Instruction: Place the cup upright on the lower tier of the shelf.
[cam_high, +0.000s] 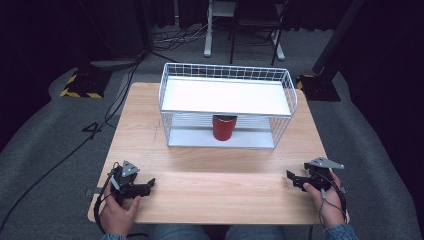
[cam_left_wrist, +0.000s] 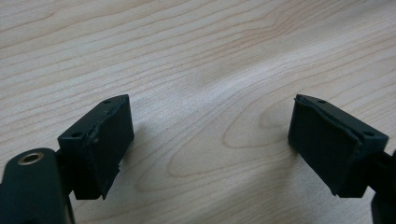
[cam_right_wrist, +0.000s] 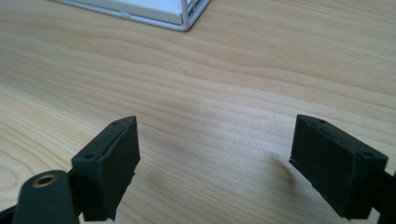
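Resting on the table (cam_high: 215, 170), both grippers spread their fingers wide.

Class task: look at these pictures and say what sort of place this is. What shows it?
Probably a lab or studio set up for recording, not a home: a light wooden table on grey carpet, black cables trailing across the floor, and dark equipment stands with yellow-black hazard-striped bases around it.
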